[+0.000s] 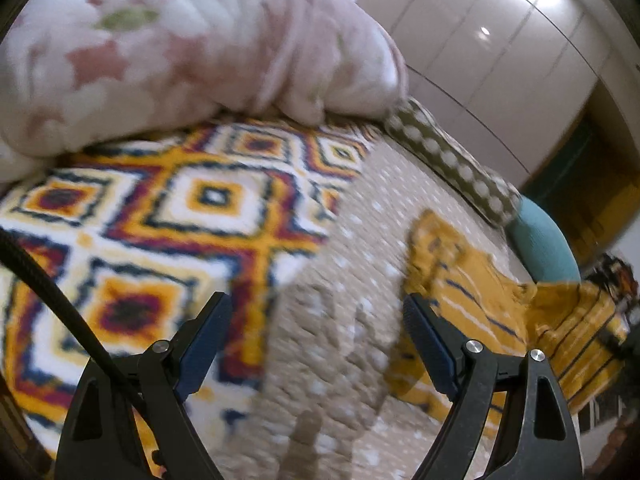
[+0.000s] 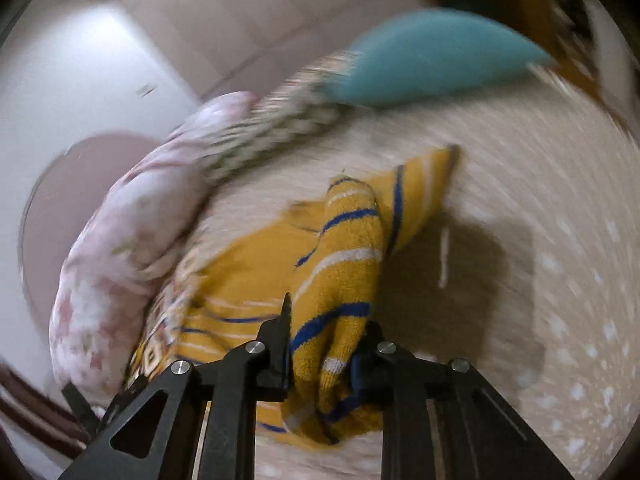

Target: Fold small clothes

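Our right tool (image 2: 326,344) clamps the yellow striped garment (image 2: 340,256); our left tool (image 1: 316,316), spread wide, has it lying rightward.

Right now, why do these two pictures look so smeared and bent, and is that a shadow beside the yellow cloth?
Both views curve because of the fisheye lens. Left wrist view: motion blur smears the patterned blanket; glare spots the glossy wardrobe. Right wrist view: the bedspread streaks in arcs, while the yellow striped garment stays fairly sharp in the right gripper; yes, a dark shadow lies beside it.
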Demonstrator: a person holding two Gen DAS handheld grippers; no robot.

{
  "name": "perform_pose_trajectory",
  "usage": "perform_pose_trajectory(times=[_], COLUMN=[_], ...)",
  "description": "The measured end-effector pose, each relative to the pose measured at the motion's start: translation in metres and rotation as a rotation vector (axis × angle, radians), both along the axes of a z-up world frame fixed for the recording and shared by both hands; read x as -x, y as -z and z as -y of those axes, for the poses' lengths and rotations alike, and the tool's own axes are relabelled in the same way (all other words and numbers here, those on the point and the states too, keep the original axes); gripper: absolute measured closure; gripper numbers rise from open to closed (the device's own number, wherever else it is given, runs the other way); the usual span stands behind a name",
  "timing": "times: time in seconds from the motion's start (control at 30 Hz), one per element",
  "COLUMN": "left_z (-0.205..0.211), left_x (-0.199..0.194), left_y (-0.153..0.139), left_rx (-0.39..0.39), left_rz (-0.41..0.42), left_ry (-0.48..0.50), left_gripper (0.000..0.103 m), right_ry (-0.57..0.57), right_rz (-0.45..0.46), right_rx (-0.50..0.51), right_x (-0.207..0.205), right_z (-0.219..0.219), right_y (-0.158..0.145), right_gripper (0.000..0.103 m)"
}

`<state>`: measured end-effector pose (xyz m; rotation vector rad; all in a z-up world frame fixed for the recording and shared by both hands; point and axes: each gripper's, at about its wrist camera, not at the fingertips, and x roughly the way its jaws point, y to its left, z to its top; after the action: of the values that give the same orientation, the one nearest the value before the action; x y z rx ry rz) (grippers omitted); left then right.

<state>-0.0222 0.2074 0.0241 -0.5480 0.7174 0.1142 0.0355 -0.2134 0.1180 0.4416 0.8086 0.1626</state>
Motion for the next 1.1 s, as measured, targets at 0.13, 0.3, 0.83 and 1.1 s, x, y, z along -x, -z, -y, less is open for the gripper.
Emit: perform_pose_trajectory(times=[0.13, 0.3, 0.83, 1.1], left_z=[-0.025, -0.043, -0.026, 0.025], left_x=[0.003, 0.005, 0.0, 0.005], left_y=[0.004, 0.009, 0.013, -0.008], left_rx=[0.034, 0.059, 0.15, 0.073], left_rz=[-0.009, -0.02, -0.01, 0.065], left_ry=[-0.074, -0.123, -0.013, 0.176], left_gripper=[0.017, 0.017, 0.017, 0.017], right_ry=[-0.269, -0.483, -0.572, -0.433], right_rz=[0.023, -0.095, -0.057, -0.052], right_rx=[0.157, 0.287, -0.064, 0.104], right_x=[-0.014, -0.03, -0.01, -0.061], right_z=[-0.127, -0.23, -0.186, -0.172], right_y=[-0.004, 0.077, 0.035, 0.033], right_gripper=[0.08, 0.08, 0.063, 0.063])
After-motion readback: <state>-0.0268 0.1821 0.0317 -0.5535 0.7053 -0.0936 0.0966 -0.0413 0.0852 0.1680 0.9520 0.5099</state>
